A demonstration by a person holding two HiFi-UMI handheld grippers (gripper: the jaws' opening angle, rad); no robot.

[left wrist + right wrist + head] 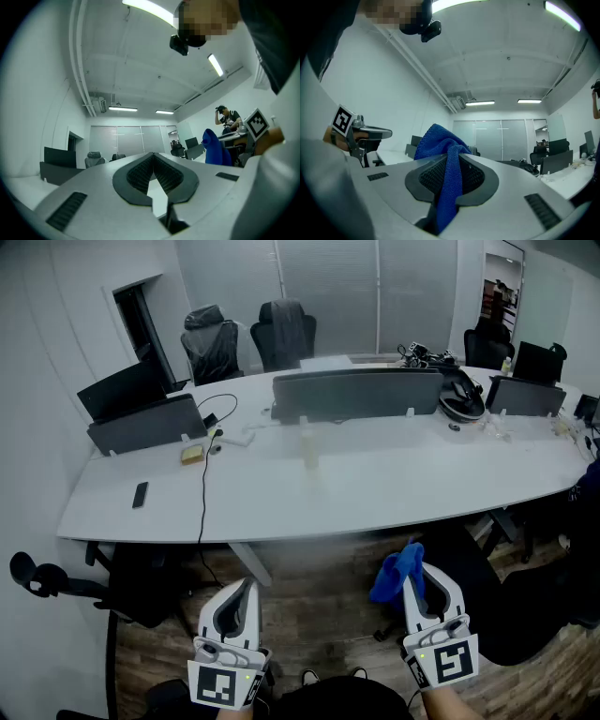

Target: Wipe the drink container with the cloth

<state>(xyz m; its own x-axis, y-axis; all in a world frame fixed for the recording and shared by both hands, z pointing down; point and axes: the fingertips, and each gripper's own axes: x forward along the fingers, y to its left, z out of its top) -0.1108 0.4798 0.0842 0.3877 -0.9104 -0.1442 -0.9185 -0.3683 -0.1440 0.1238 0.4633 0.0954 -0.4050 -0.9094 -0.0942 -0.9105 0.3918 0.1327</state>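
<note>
Since the cloth (446,185) is soft and limp, it hangs bunched between the closed jaws of the right gripper (413,576). The pale container (310,451), probably light and tippy, stands far off on the table (394,486), best held round its middle by the left gripper (249,586), now shut on nothing. Only the head view shows the container; the gripper views show each pinch.

Office: shared desk (394,486), swivel chairs (287,332)

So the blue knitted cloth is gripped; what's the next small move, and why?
Probably carry both grippers forward to the pale drink bottle on the white table: the right gripper clamps the blue knitted cloth, the left gripper is shut and empty, and both hang short of it.
</note>
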